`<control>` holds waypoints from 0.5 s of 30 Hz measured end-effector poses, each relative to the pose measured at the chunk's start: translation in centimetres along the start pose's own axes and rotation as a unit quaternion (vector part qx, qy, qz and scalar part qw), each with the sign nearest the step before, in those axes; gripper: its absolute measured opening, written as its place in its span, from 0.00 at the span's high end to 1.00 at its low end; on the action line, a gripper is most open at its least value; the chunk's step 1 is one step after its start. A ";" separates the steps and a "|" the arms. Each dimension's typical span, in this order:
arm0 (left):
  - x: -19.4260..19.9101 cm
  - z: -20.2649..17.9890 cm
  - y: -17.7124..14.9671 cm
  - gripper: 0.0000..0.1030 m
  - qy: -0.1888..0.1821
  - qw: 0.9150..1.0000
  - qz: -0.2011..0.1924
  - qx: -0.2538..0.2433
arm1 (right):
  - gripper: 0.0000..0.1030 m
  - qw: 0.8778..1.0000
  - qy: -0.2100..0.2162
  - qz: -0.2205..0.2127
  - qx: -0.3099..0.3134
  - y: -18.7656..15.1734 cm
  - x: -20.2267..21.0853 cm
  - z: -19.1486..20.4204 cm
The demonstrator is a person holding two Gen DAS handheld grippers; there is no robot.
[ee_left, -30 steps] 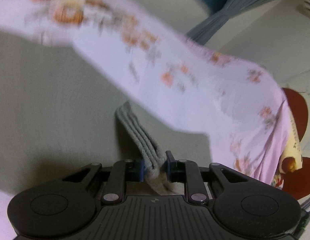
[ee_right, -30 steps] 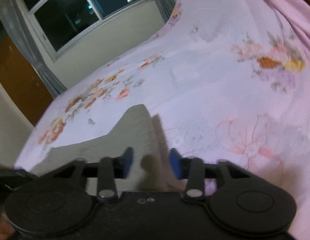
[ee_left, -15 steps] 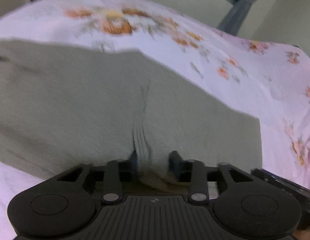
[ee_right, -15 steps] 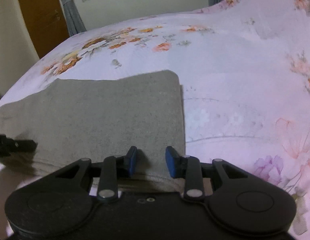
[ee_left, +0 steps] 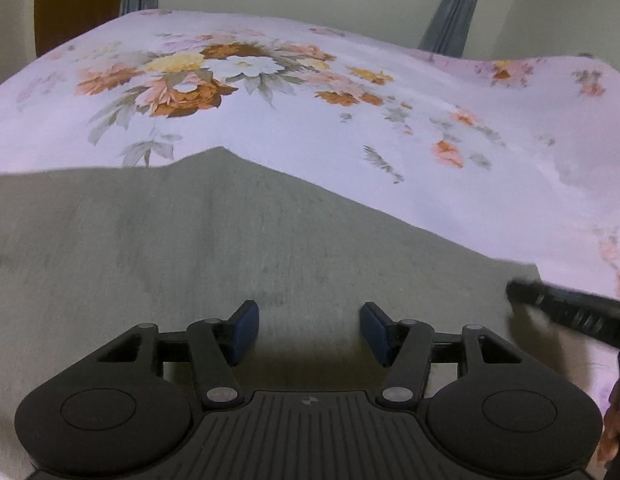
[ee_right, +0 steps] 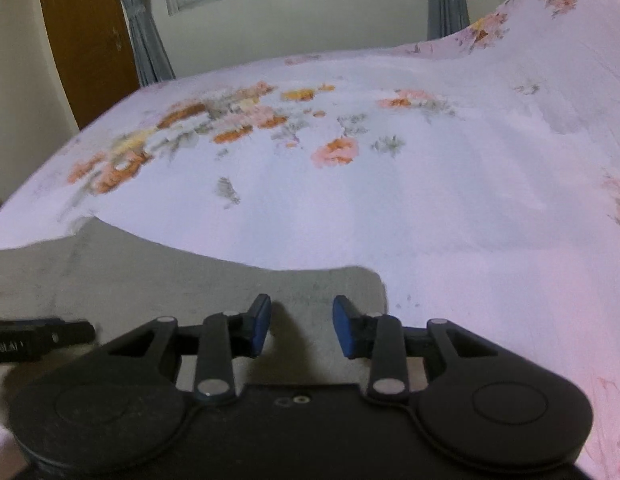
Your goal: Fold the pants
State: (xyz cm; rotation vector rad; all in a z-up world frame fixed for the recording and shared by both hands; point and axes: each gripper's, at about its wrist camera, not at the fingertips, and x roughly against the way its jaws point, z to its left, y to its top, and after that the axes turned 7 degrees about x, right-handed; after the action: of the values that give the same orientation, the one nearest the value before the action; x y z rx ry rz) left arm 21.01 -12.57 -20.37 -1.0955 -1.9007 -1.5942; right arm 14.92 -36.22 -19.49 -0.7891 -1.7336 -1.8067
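Left tool [ee_left: 309, 330] has let go of the pants [ee_left: 238, 240] since half a second ago: both it and the right tool [ee_right: 302, 330] now gape wide, empty. Pants lie flat on the bed [ee_left: 350, 152]; fold looks placed.

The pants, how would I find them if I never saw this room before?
Look at the big bed with the pale pink flowered sheet. At its near edge, under the left gripper and the right gripper, both open, lie the pants. They are the only plain thing there: flat, grey-green, with no flowers at all.
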 end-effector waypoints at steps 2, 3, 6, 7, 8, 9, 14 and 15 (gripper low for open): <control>-0.3 -0.2 0.1 0.44 0.006 1.000 -0.005 -0.009 | 0.66 1.000 0.002 0.006 0.007 -0.2 -0.8 0.1; 0.0 -0.2 0.2 0.44 0.007 1.000 -0.005 -0.009 | 0.66 1.000 0.002 0.010 0.008 0.1 -0.6 0.1; 1.2 -0.4 -0.5 0.44 -0.008 1.000 -0.014 -0.019 | 0.64 1.000 0.014 -0.023 -0.007 0.4 1.5 0.1; 1.0 -0.2 -1.0 0.44 -0.006 1.000 -0.010 -0.023 | 0.64 0.999 0.016 -0.028 -0.005 0.0 1.8 0.3; 0.7 0.1 -1.6 0.44 -0.004 0.999 -0.011 -0.031 | 0.64 1.000 0.021 -0.012 0.002 -0.6 1.2 0.7; 0.7 0.1 -2.2 0.44 -0.003 0.999 -0.019 -0.045 | 0.64 1.000 0.025 0.006 0.012 -1.4 0.3 1.0; 2.8 0.0 -3.3 0.44 0.000 0.999 -0.007 -0.051 | 0.64 1.000 0.029 -0.005 -0.002 -1.9 2.1 1.4; 3.3 0.1 -3.8 0.44 -0.003 0.999 -0.006 -0.054 | 0.64 0.999 0.036 -0.014 -0.004 -2.3 2.9 1.7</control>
State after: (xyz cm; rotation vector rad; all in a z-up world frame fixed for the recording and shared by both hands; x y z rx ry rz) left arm 16.13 -11.57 -20.29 -1.1349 -1.8466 -1.7198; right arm 11.34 -34.32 -18.96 -0.6988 -1.6998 -1.8391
